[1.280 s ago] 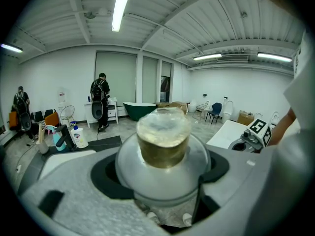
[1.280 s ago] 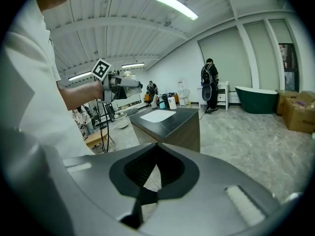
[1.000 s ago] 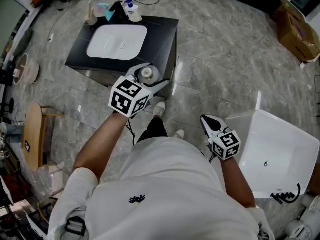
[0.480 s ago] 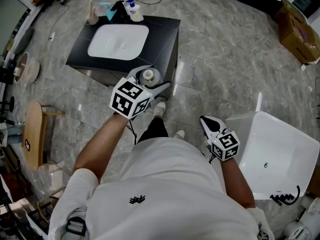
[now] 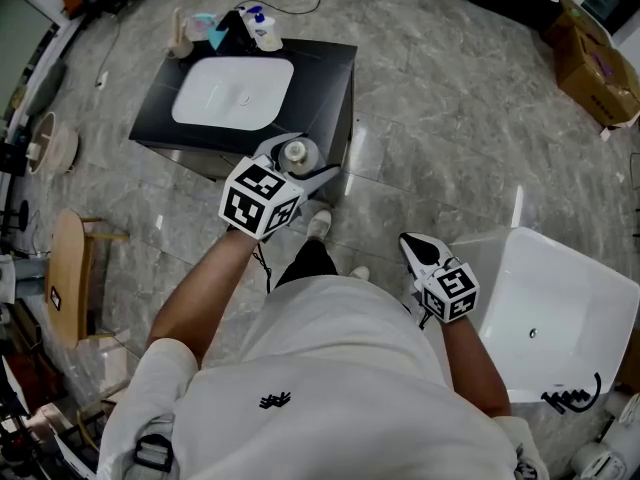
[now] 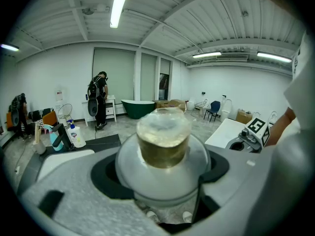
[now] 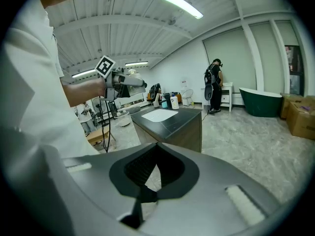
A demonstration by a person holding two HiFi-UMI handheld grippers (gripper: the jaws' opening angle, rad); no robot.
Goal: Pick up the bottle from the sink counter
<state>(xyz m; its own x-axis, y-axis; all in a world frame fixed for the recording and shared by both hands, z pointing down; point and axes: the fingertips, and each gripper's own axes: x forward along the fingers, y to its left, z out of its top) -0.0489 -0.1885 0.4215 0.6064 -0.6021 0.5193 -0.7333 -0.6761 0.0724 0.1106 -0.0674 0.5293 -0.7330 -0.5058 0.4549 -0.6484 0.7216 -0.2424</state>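
A white round-shouldered bottle (image 6: 162,166) with a tan cap (image 5: 294,151) sits between the jaws of my left gripper (image 5: 298,160), which is shut on it. I hold it in the air over the near right corner of the black sink counter (image 5: 325,68), clear of the top. The counter's white basin (image 5: 232,93) lies beyond it. My right gripper (image 5: 418,251) hangs lower at my right side, shut with nothing in it; its jaws meet in the right gripper view (image 7: 155,173), where the left gripper (image 7: 123,81) shows at the upper left.
Several small bottles (image 5: 262,28) and a tap stand at the counter's far edge. A white bathtub (image 5: 570,308) is close to my right. Cardboard boxes (image 5: 598,63) sit at the far right, a wooden stool (image 5: 65,268) at the left. A person (image 6: 100,100) stands far off.
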